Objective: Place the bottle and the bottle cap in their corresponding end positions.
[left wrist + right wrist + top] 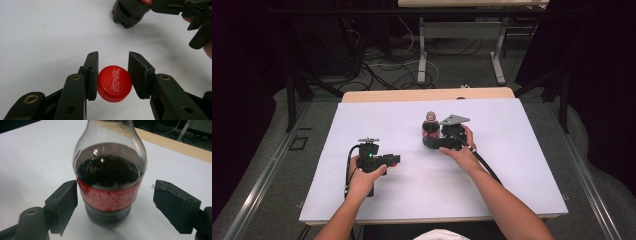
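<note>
Covering the wooden table [427, 95], a white sheet [362, 120]; cables [387, 65] beyond.

Bright even light whitens the table sheet [377, 125] while the room around it sinks into darkness, soft shadows pool under the bottle [108, 182], glints dot its glass, and its label blurs in the lower frame.

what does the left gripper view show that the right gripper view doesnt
Left gripper view: a red cap lying on the table between the left gripper, and the right gripper farther off beside the bottle's base. Right gripper view: the red label, the dark drink level inside, and the wooden table edge. Both share the bottle and the white table surface.
</note>
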{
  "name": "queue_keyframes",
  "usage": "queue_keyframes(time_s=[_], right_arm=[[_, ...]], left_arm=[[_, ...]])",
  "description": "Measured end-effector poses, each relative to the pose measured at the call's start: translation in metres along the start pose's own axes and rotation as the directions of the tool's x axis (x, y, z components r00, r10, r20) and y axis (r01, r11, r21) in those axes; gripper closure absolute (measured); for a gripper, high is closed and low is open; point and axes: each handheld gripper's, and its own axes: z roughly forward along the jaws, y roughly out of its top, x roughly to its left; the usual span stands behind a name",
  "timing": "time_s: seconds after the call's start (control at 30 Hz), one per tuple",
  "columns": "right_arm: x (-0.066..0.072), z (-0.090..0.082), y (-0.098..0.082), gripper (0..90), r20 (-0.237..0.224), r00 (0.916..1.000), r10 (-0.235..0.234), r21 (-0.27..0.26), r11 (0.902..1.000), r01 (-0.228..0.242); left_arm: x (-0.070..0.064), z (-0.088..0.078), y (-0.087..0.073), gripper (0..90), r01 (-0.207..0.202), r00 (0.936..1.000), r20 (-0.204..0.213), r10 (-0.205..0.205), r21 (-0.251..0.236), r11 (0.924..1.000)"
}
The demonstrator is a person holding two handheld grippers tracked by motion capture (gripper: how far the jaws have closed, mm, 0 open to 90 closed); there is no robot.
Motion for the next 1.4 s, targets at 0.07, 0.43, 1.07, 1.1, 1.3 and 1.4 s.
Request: queue_keyframes(time_s=[0.07, 0.43, 1.07, 1.1, 1.3, 1.4], right_arm=[[-0.002, -0.004, -0.002, 19.3, -0.006, 0.9999, 0.009, 0.030, 0.9995, -0.008], [-0.014, -0.022, -0.019, 14.7, 0.017, 0.9994, 0.029, 0.084, 0.9960, -0.030], [-0.021, -0.050, -0.039, 7.4, 0.077, 0.9970, 0.008, 0.149, 0.9887, -0.019], [-0.021, -0.051, -0.040, 7.2, 0.075, 0.9970, 0.018, 0.154, 0.9876, -0.029], [-0.024, -0.055, -0.043, 6.6, 0.082, 0.9966, 0.007, 0.158, 0.9873, -0.020], [-0.025, -0.058, -0.043, 6.3, 0.086, 0.9962, 0.015, 0.149, 0.9884, -0.028]], left_arm=[[-0.004, 0.005, -0.001, 62.0, -0.016, 0.9999, 0.006, 0.016, 0.006, 0.9999], [-0.025, 0.033, -0.007, 62.0, -0.114, 0.9934, 0.019, 0.113, 0.062, 0.9916], [-0.075, 0.087, -0.017, 61.9, -0.258, 0.9645, 0.077, 0.253, 0.071, 0.9636], [-0.076, 0.090, -0.017, 61.9, -0.261, 0.9638, 0.076, 0.256, 0.071, 0.9627], [-0.078, 0.095, -0.017, 61.6, -0.265, 0.9628, 0.079, 0.258, 0.094, 0.9596], [-0.078, 0.097, -0.017, 58.1, -0.265, 0.9625, 0.081, 0.259, 0.082, 0.9606]])
